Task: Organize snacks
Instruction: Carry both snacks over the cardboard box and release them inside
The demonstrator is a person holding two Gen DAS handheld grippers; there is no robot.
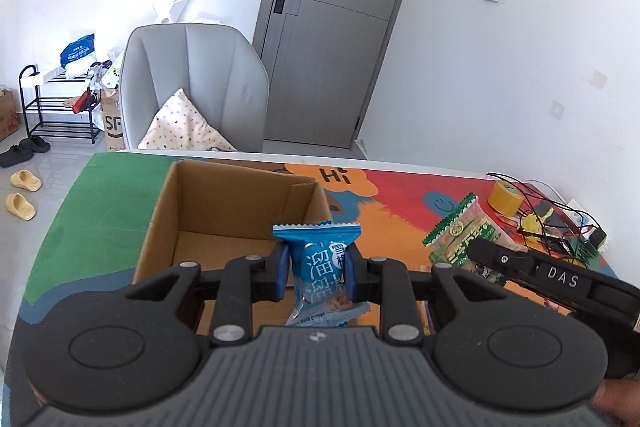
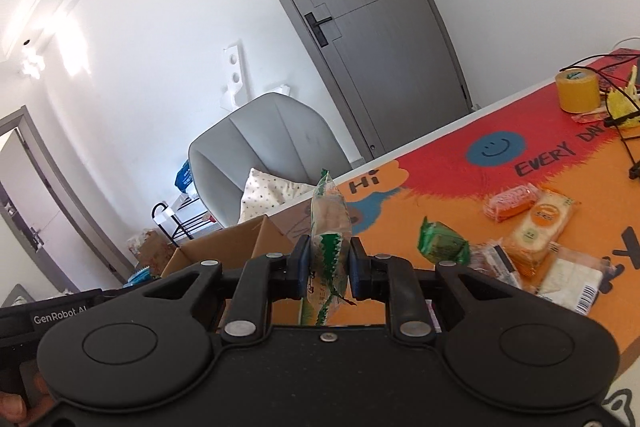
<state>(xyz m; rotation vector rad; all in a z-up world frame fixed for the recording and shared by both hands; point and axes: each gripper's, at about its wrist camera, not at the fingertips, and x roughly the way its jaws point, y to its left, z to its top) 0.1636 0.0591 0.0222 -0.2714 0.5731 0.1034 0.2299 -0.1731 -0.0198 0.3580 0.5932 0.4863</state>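
Observation:
My left gripper point(image 1: 318, 273) is shut on a blue snack packet point(image 1: 320, 267) and holds it above the near right edge of an open cardboard box point(image 1: 224, 227). The box looks empty inside. My right gripper point(image 2: 329, 267) is shut on a green and clear snack packet point(image 2: 328, 227), held upright above the mat, right of the box point(image 2: 224, 243). That packet also shows in the left wrist view point(image 1: 464, 231), with the right gripper's body below it. Several loose snack packets point(image 2: 536, 227) lie on the colourful mat point(image 2: 440, 171) to the right.
A roll of yellow tape point(image 2: 578, 89) and a tangle of black wires point(image 1: 552, 215) sit at the table's far right. A grey armchair point(image 1: 192, 87) with a cushion stands beyond the far table edge. A grey door point(image 1: 336, 27) is behind.

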